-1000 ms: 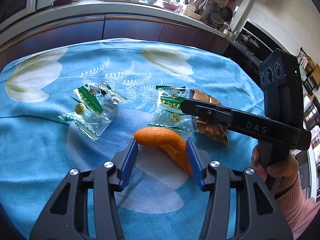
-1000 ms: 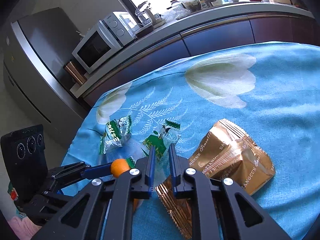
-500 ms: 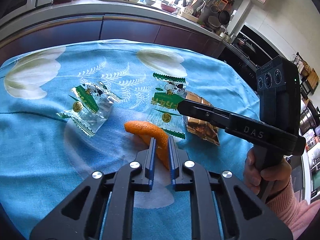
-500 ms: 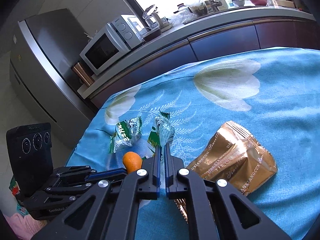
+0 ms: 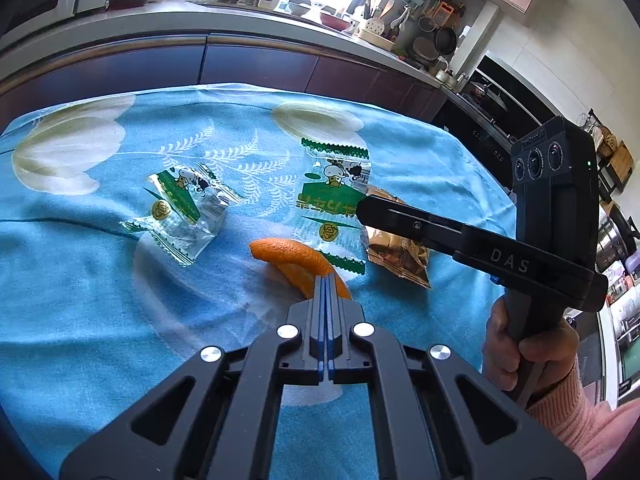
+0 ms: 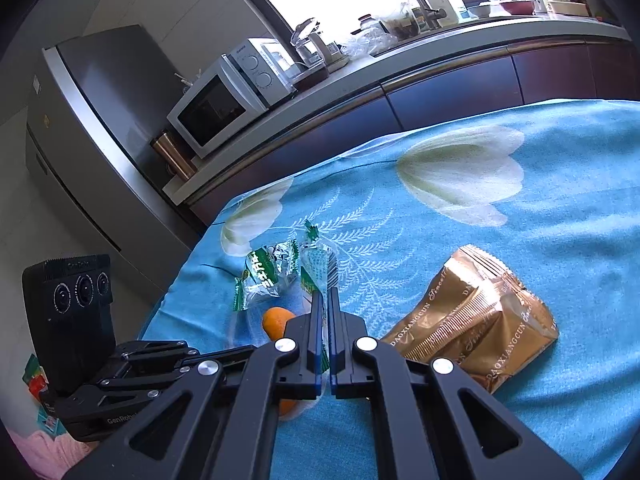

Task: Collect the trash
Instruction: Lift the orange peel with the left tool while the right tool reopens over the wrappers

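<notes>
On the blue flowered tablecloth (image 5: 100, 280) lies a curved piece of orange peel (image 5: 288, 254). My left gripper (image 5: 326, 280) is shut on its near end. To the right, my right gripper (image 5: 360, 212) is shut on a clear green-and-white snack wrapper (image 5: 332, 200), whose far edge stands up off the cloth. In the right wrist view that wrapper (image 6: 318, 264) is pinched between the fingers of the right gripper (image 6: 324, 294), with the peel (image 6: 276, 320) just left of them. A second clear wrapper (image 5: 184, 212) lies further left. A gold foil packet (image 6: 472, 324) rests to the right.
A hand in a pink sleeve (image 5: 528, 344) holds the right gripper's handle. Beyond the table's far edge runs a dark kitchen counter (image 5: 260, 60) crowded with dishes. A microwave (image 6: 224, 104) and a grey fridge (image 6: 100, 140) stand at the left.
The left jaws closed from wide apart onto the orange peel. The right jaws closed fully on the green-and-white wrapper, and its far edge lifted off the cloth.
</notes>
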Demonstrator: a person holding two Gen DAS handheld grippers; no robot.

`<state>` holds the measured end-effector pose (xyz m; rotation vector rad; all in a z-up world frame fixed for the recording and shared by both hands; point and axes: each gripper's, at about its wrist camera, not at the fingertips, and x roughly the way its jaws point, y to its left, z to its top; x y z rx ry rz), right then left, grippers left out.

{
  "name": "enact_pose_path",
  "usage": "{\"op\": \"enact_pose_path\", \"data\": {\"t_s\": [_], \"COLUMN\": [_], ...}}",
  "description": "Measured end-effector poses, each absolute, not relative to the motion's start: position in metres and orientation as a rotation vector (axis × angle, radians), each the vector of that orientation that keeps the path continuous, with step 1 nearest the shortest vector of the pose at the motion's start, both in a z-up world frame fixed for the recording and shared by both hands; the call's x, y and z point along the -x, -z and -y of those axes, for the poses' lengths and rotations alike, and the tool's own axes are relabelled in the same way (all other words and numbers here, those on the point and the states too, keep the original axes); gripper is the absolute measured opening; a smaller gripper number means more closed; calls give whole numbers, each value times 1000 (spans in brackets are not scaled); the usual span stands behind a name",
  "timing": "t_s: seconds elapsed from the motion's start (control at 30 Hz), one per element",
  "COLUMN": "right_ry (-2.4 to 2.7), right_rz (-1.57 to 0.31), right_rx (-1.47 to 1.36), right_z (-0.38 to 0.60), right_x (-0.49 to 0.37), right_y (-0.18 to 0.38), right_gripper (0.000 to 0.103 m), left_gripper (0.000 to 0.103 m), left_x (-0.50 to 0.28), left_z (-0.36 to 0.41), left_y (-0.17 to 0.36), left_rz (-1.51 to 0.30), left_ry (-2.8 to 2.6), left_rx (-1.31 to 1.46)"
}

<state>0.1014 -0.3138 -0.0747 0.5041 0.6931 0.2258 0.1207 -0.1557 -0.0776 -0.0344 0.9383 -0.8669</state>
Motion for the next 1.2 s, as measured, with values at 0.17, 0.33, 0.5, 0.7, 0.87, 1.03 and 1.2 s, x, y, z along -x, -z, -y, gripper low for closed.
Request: {"op": "enact_pose_path", "data": {"t_s": [0.17, 0.33, 0.5, 0.7, 0.87, 1.03, 1.2], "right_ry": [-230, -228, -225, -227, -225, -226, -225], "right_rz": [-689, -699, -704, -706, -706, -708, -713], "right_rx": [-506, -511, -520, -523, -527, -528, -529], "right_z": [312, 310, 311, 309, 308, 309, 308], "right_x": [-102, -103, -103, -104, -106, -106, -107], "right_y": [74, 76, 78, 81, 82, 83, 84], "right_gripper": [2, 2, 2, 2, 2, 2, 2], "left_gripper": [1, 17, 27, 30, 25, 36, 31], "left_x": [-118, -117, -120, -124, -126, -129, -131], "left_z": [147, 157, 172, 179, 178, 178, 178], "left_y": [75, 81, 91, 93, 91, 94, 97], "left_rz": [-937, -969, -993, -1000, -1001, -1019, -1021], "left_ry": [876, 899, 887, 876, 871, 853, 844], "left_rx": [51, 35, 19, 44, 50, 40, 36]}}
